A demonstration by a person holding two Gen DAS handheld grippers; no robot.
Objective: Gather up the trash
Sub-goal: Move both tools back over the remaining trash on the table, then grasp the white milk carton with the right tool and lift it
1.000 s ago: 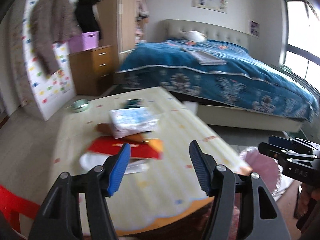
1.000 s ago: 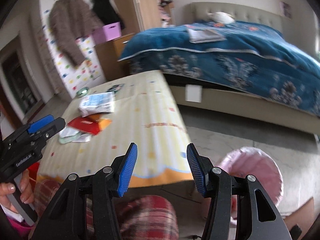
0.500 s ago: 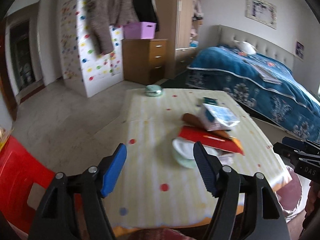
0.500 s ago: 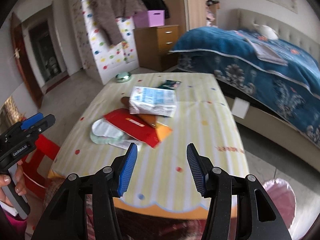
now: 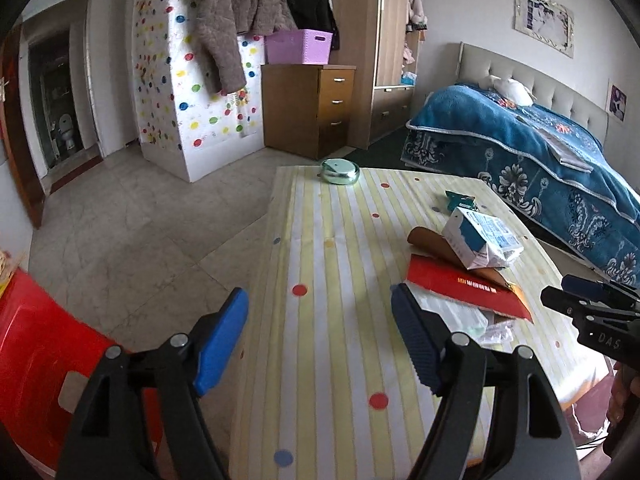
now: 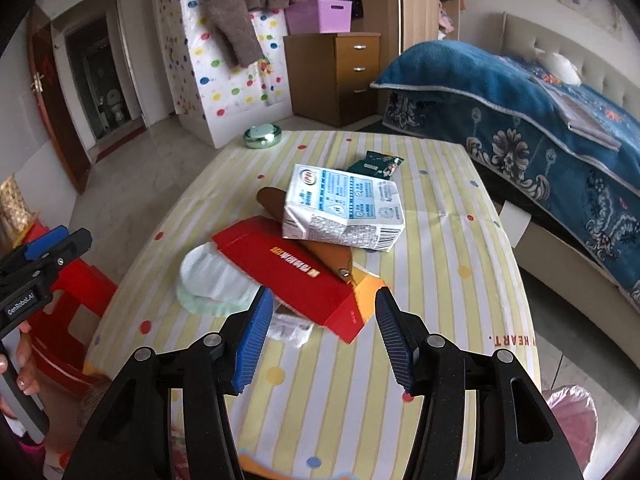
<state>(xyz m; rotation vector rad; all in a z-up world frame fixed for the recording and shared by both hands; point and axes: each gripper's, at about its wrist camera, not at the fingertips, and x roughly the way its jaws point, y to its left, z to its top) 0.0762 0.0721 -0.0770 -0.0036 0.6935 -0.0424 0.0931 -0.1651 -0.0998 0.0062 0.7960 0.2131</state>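
Right wrist view: right gripper point(image 6: 322, 338) parted, empty, above red envelope point(image 6: 288, 276); carton point(image 6: 344, 210) beyond. Left gripper point(image 5: 320, 344) opening, empty.

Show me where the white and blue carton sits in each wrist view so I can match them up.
Left wrist: the white and blue carton is right of centre, lying on a brown pouch above the red envelope.
Right wrist: the carton is at centre, above the open right gripper.
Shared landmark: the round green tin at the table's far edge.
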